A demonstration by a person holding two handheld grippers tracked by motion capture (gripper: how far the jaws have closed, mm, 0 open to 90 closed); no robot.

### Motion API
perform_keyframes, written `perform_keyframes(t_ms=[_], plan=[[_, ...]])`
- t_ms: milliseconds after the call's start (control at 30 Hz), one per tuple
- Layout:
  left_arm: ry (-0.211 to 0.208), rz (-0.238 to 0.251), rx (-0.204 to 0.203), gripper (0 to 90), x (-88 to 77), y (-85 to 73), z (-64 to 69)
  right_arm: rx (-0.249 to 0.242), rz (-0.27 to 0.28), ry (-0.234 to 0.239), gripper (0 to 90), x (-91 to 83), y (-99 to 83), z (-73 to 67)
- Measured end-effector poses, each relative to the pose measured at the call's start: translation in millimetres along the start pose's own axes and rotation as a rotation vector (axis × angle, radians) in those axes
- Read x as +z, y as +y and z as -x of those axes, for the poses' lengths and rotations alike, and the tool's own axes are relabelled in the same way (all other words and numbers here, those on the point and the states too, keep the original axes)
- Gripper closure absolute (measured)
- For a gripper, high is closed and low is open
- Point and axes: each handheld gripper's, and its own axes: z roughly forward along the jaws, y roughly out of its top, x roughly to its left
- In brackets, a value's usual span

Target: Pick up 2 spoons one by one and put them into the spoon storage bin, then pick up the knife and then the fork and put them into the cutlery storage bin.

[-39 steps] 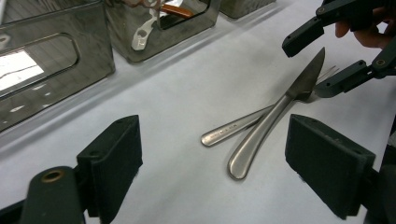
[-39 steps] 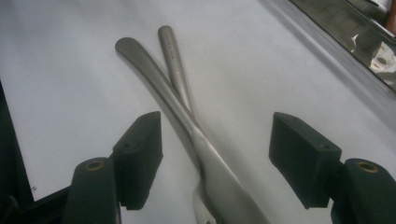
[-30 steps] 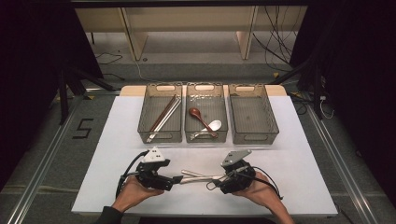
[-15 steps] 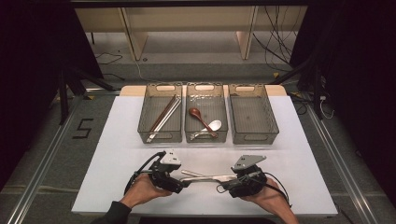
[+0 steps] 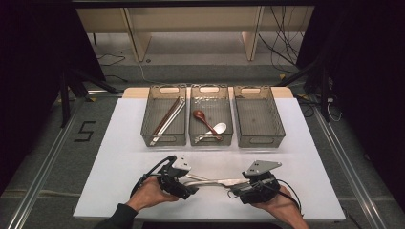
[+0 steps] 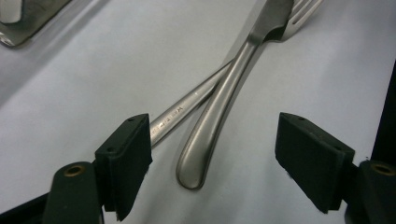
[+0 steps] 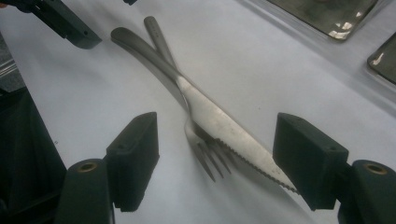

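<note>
1. The left gripper (image 5: 187, 187), black and held in the person's left hand (image 5: 150, 195), lies low over the near part of the white table (image 5: 114, 143). Its jaws have just been closing a little, yet they stand wide apart. In the left gripper view the handle ends of the cutlery lie between the pads, and neither pad presses on them.
2. The stainless-steel table knife (image 6: 219, 100) with a serrated blade lies flat on the table between the two grippers, its rounded handle end pointing at the left gripper.
3. The stainless-steel fork (image 6: 187, 105) lies under the knife and crosses it. Its handle passes just beside the left pad of the left gripper, and whether it touches cannot be told.
4. In the right gripper view the knife blade lies over the fork's neck, with the tines (image 7: 212, 161) fanning out beneath.
5. The right gripper (image 5: 239, 188), held in the right hand (image 5: 282, 205), faces the left one. Its jaws are wide open around the blade tip and the tines, gripping nothing.
6. Farther back stand three grey see-through plastic bins (image 5: 260, 140) side by side: the left holds chopsticks (image 5: 167, 117), the middle spoons (image 5: 207, 124).
</note>
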Motion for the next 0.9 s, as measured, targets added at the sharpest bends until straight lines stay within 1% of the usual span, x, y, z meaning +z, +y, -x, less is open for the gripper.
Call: perform_keyframes(t_ms=[100,133,200,233,367,467,500,700,900], plan=[[0.001,-0.026,0.015,27.1,1.7,1.1,0.7,0.010,0.004,-0.004,31.7,-1.5,-1.8,0.1],[-0.001,-0.024,0.008,27.4,2.9,1.5,1.5,0.010,0.002,-0.003,31.7,-2.2,-2.5,0.2],[0.000,-0.046,0.021,27.9,3.7,2.5,1.7,0.012,0.004,-0.004,31.7,-3.1,-3.7,0.5],[0.000,-0.045,0.016,28.1,4.7,2.9,2.3,0.016,0.004,-0.005,31.7,-3.7,-4.2,0.4],[-0.001,-0.054,0.018,28.3,5.6,4.7,2.0,0.019,0.009,-0.008,31.7,-6.0,-6.2,0.4],[-0.005,-0.070,0.020,29.0,7.6,6.0,2.1,0.020,0.014,-0.009,31.7,-8.0,-7.3,1.4],[-0.004,-0.080,0.026,29.2,7.9,6.5,2.0,0.020,0.014,-0.010,31.7,-8.7,-7.6,1.6],[-0.006,-0.123,0.034,30.7,11.9,9.0,2.1,0.034,0.019,-0.018,31.7,-11.9,-11.1,2.7],[-0.013,-0.178,0.057,33.4,15.9,11.3,1.6,0.043,0.026,-0.029,31.7,-16.6,-14.2,3.5]])
